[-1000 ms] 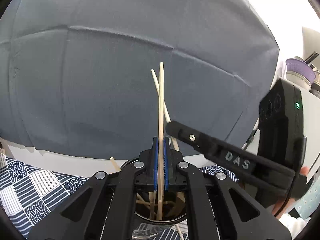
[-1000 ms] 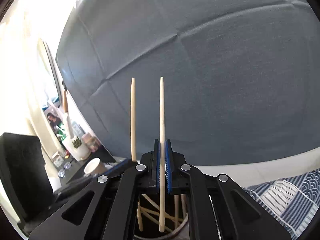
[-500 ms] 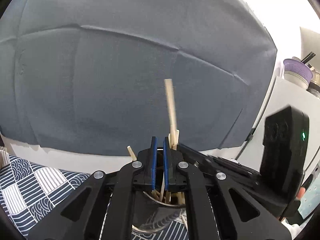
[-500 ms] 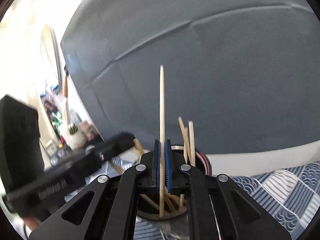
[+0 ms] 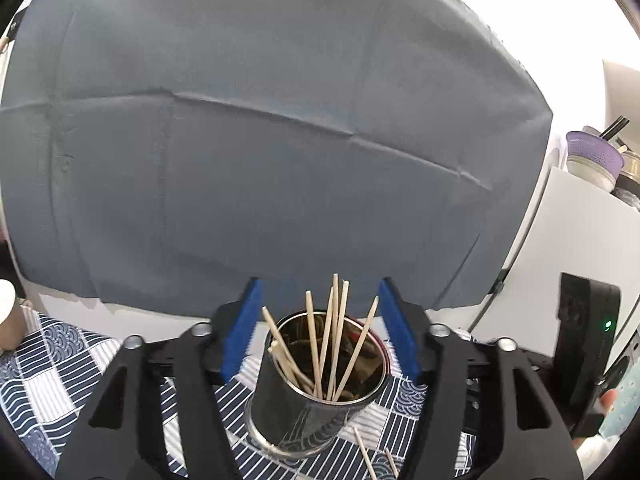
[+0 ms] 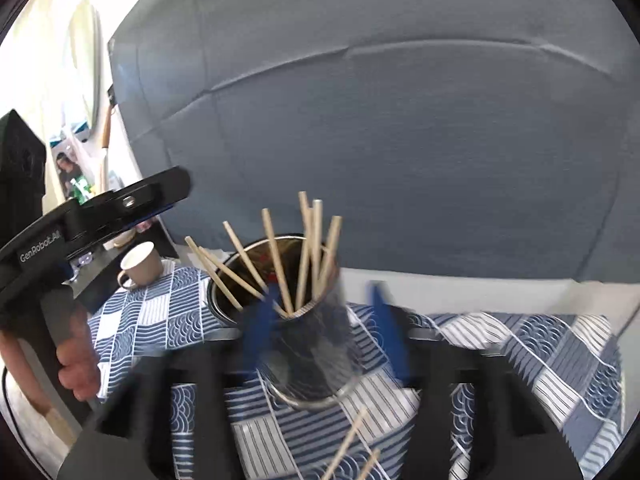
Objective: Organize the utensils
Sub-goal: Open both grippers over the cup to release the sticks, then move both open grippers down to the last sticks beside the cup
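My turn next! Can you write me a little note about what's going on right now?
Left tool: open, jaws have just been opening, nothing gripped.
Right tool: open too, just opened, blurred.
Metal cup: upright on the blue patterned cloth, framed between each tool's blue pads, not pressed.
Done: several chopsticks stand in the cup.
Left: loose chopsticks lie on the cloth in front of the cup.

Both wrist views look forward and slightly downward along their own fingers, close to the metal cup (image 5: 316, 396) of chopsticks (image 5: 332, 332) on the patterned tablecloth (image 5: 48, 364); both share cup, cloth and grey backdrop (image 5: 280, 160).
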Motion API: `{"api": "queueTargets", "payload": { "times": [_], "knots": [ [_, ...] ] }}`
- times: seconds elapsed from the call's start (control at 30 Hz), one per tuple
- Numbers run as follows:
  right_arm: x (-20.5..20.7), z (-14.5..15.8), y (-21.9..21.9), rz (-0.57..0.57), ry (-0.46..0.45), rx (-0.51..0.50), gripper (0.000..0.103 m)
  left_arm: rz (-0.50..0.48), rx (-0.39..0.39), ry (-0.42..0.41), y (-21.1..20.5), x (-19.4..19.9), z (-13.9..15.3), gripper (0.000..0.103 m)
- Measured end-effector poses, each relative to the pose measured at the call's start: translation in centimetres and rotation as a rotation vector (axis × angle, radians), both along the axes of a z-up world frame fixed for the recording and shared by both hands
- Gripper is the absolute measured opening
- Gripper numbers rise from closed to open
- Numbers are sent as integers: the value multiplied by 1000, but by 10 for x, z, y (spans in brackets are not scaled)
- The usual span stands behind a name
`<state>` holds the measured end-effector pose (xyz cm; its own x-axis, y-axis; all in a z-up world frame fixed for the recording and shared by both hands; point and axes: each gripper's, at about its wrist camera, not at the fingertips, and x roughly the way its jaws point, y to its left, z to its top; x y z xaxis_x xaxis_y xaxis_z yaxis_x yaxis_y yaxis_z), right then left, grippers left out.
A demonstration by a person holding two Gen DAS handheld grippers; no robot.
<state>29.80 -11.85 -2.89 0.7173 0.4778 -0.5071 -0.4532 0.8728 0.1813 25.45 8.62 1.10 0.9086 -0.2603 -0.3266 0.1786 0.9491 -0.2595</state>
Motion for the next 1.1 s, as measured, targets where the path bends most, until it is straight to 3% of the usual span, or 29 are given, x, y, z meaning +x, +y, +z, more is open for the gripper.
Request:
{"api": "queueTargets", "payload": {
  "times": [0.1, 0.17, 0.3, 0.5, 0.6, 0.7, 0.87, 1.1],
  "knots": [
    [-5, -2, -9, -13, 46, -43, 66, 22, 7, 24, 1, -7, 1, 75],
    [-10, -7, -14, -19, 66, -85, 74, 54, 8, 50, 2, -14, -2, 90],
    [-14, -28, -22, -39, 132, -112, 84, 93, 7, 104, 2, -26, -14, 97],
    [-18, -58, -32, -71, 253, -129, 86, 107, 32, 223, -2, -42, -38, 97],
    [-21, -78, -35, -44, 354, -136, 86, 91, 86, 311, -12, -50, -59, 97],
    [-27, -98, -41, -53, 407, -154, 86, 62, 73, 387, -22, -55, -83, 97],
    [-42, -128, -48, -48, 444, -219, 86, 35, 56, 486, -40, -58, -119, 97],
    [-49, -150, -60, -91, 496, -200, 87, 10, 60, 591, -57, -50, -153, 97]
  ]
}}
